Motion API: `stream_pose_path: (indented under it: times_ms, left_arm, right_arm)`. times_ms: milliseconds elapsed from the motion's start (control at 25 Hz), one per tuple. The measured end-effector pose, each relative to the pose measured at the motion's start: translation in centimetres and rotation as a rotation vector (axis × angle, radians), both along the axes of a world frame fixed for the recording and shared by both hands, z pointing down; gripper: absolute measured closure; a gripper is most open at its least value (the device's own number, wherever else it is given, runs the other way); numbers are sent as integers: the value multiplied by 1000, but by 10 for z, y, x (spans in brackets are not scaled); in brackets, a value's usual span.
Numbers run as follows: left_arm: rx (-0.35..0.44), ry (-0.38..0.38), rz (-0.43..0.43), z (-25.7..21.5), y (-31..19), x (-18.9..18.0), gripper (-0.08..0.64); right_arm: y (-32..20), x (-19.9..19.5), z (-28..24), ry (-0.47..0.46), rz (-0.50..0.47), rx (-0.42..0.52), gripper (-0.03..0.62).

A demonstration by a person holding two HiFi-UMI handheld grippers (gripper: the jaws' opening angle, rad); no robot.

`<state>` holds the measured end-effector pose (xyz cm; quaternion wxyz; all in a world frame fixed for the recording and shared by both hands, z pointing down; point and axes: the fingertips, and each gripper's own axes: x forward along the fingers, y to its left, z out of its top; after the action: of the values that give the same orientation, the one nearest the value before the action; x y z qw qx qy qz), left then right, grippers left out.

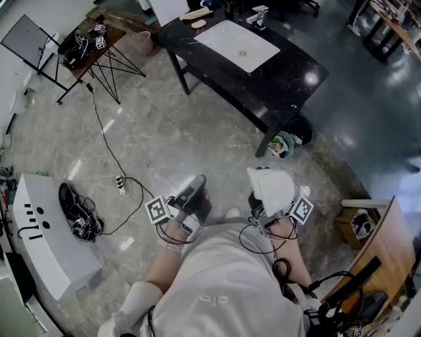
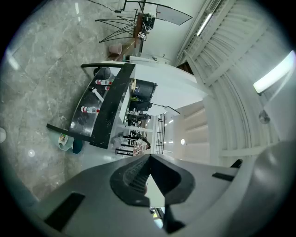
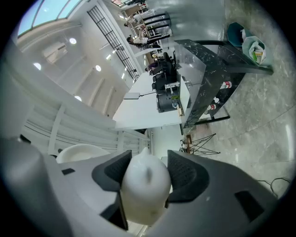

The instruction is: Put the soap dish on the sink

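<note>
The white soap dish (image 1: 271, 187) is clamped in my right gripper (image 1: 264, 195), close in front of the person's body. In the right gripper view the soap dish (image 3: 142, 187) fills the gap, and both dark pads (image 3: 184, 178) press on its sides. My left gripper (image 1: 195, 187) is shut and empty; its jaws meet in the left gripper view (image 2: 147, 163). The white sink (image 1: 240, 45) is set into a black table (image 1: 289, 72) across the floor, far from both grippers. The same black table (image 3: 203, 76) lies ahead of the right gripper.
A faucet (image 1: 258, 16) stands at the sink's far edge. A bin with a bag (image 1: 284, 145) sits by the table's near leg. A folding stand (image 1: 99, 46) is at the far left. Cables (image 1: 82, 214) and a white cabinet (image 1: 43, 233) lie left; a wooden board (image 1: 381, 240) stands right.
</note>
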<state>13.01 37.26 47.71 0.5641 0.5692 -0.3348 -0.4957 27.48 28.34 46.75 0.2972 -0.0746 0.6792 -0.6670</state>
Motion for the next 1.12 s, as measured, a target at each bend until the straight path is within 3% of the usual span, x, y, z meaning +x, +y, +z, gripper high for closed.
stream_pose_path:
  times_ms: [600, 1120]
  left_arm:
    - [-2, -6, 25, 2, -16, 26, 552]
    - [-1, 34, 30, 15, -44, 5, 552]
  right_arm:
    - [-11, 31, 2, -25, 31, 0, 337]
    - [-36, 12, 6, -21, 37, -5, 337]
